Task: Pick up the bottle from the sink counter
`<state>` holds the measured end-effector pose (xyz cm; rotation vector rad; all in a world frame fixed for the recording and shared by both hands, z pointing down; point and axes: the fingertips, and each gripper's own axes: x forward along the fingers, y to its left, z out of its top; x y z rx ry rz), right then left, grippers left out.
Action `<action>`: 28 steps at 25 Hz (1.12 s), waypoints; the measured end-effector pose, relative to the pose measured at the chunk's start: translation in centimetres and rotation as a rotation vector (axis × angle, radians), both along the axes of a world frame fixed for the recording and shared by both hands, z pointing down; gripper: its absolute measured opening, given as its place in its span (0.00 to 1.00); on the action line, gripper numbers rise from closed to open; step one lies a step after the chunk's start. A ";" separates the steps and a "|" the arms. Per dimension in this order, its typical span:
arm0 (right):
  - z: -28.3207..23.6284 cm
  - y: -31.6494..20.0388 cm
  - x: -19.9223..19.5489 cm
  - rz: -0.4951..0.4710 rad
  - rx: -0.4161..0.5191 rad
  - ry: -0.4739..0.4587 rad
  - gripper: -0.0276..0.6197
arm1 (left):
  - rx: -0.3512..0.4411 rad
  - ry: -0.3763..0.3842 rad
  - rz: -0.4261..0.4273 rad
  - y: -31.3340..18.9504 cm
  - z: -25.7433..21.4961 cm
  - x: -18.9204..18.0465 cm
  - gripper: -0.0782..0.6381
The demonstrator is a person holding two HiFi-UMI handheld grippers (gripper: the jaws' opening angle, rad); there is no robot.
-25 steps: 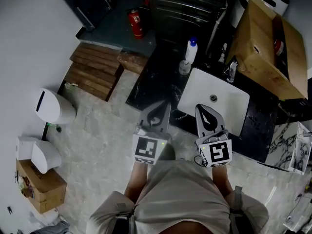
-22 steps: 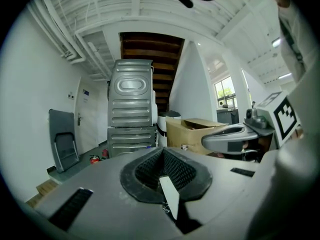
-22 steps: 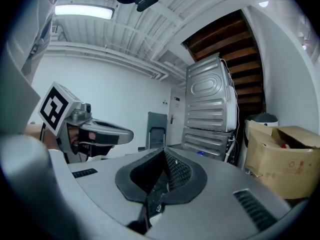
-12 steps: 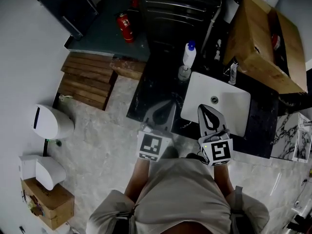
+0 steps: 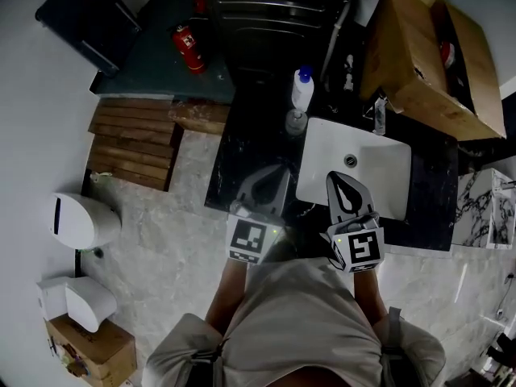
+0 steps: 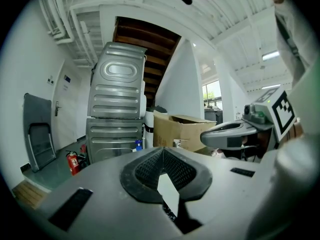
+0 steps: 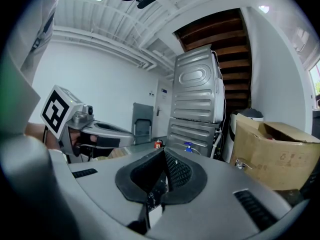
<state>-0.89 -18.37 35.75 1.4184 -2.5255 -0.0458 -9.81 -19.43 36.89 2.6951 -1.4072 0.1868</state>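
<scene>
Head view: the person stands at the near edge of a dark marbled desk (image 5: 250, 147) with a white sink (image 5: 391, 176) let into it.

Left gripper (image 5: 276, 172) hangs over the desk's near-left part, just left of the sink's near-left corner. Its jaws are pressed together with nothing between them. In its own view the pads meet at the tip, and only a sliver of white sink shows through the gap below.

Right gripper (image 5: 338, 177) is over the sink's near edge, jaws likewise pressed together and empty — its own view shows the pads meeting at the tip. The two grippers sit side by side, pointing roughly level toward the desk's far edge.

Bottle (image 5: 302, 89): white body, blue cap, upright on the desk near its far edge, just beyond the sink's far-left corner. It is well apart from both grippers.

A small clear container (image 5: 295, 122) stands just beside it on the near side, at the sink's far-left corner — whether the two touch I cannot tell. A tap (image 5: 379, 115) stands at the sink's far edge.

A cardboard box (image 5: 419, 55) sits over the desk's far-right part. Stacked metal machines (image 5: 278, 6) rise beyond the far-left corner. On the floor (image 5: 161, 248) left of the desk are a red fire extinguisher (image 5: 186, 48) and a wooden pallet (image 5: 133, 142).
</scene>
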 end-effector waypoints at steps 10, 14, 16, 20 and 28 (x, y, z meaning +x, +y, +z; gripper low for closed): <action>2.3 -1.8 0.5 0.006 -0.040 0.001 0.04 | -0.027 -0.003 0.015 -2.0 2.2 0.5 0.12; 3.4 -2.8 0.2 0.001 -0.059 -0.002 0.04 | -0.039 -0.021 0.024 -2.8 3.4 0.5 0.11; 4.0 -3.1 0.1 -0.009 -0.075 -0.001 0.04 | -0.048 -0.027 0.023 -3.4 4.0 0.6 0.12; 5.1 -4.0 0.0 -0.023 -0.097 0.005 0.04 | -0.062 -0.030 0.024 -4.6 4.9 0.9 0.12; 7.1 -6.1 -0.6 -0.051 -0.133 0.009 0.04 | -0.108 -0.049 0.027 -6.8 7.3 1.3 0.12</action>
